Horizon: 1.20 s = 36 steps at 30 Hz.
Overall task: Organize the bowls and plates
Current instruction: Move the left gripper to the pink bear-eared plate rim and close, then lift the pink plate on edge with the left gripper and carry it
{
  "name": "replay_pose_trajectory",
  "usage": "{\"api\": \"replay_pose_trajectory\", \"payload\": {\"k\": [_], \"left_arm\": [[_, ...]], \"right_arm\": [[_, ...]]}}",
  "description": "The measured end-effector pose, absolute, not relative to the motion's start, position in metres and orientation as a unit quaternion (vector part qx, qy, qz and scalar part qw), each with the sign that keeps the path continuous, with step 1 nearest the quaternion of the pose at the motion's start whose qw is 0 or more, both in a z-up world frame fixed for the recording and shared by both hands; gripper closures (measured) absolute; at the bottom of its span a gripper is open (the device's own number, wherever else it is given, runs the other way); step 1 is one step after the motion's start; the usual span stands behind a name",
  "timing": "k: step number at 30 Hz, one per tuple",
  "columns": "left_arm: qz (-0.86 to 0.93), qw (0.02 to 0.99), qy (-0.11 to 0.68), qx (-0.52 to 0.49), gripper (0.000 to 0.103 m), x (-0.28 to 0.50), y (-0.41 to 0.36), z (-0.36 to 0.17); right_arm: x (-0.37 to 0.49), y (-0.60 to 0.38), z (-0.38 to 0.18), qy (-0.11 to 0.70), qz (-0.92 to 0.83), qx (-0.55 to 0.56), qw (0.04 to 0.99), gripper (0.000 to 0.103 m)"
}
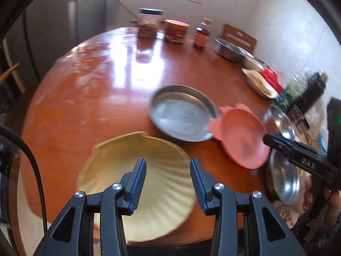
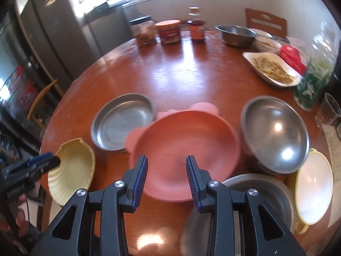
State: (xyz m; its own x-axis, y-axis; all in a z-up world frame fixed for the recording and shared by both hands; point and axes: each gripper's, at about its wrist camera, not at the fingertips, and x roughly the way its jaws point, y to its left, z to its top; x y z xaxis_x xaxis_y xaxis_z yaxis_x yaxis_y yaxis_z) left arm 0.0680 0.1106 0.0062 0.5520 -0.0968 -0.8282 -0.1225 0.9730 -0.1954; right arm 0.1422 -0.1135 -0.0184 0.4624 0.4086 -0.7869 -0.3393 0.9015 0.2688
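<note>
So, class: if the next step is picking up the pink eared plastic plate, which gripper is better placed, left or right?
Probably the right gripper: its open jaws hang directly over the pink eared plastic plate. The left gripper hangs open over the cream shell-shaped plate, farther away.

Yellow shell plate (image 1: 136,183), steel pan (image 1: 183,115), pink eared plate (image 1: 240,136), side by side, upright.

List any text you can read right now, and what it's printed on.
"DAS" on the side of the right gripper.
White lettering on the left gripper: too blurred to read.
Labels on the jars, amber bottle and green-labelled bottle: too blurred to read.
</note>
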Motion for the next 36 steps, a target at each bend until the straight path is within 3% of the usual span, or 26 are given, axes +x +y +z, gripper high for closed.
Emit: {"api": "replay_pose_trajectory", "payload": {"k": [23, 26, 28, 31, 36], "left_arm": [[-0.058, 0.819, 0.550, -0.153, 0.061, 0.145, 0.025, -0.053], [-0.056, 0.817, 0.553, -0.151, 0.069, 0.148, 0.022, -0.057], [-0.055, 0.818, 0.554, -0.145, 0.080, 0.151, 0.021, -0.060], [-0.053, 0.821, 0.551, -0.136, 0.087, 0.152, 0.021, -0.061], [-0.057, 0.824, 0.549, -0.128, 0.088, 0.148, 0.024, -0.061]], "right_arm": [[0.172, -0.132, -0.024, 0.479, 0.215, 0.018, 0.851, 0.065], [0.177, -0.131, -0.023, 0.478, 0.212, 0.007, 0.853, 0.064], [0.181, -0.131, -0.024, 0.478, 0.210, 0.003, 0.853, 0.064], [0.186, -0.130, -0.026, 0.480, 0.207, -0.005, 0.852, 0.064], [0.191, -0.124, -0.032, 0.483, 0.209, -0.017, 0.850, 0.064]]}}
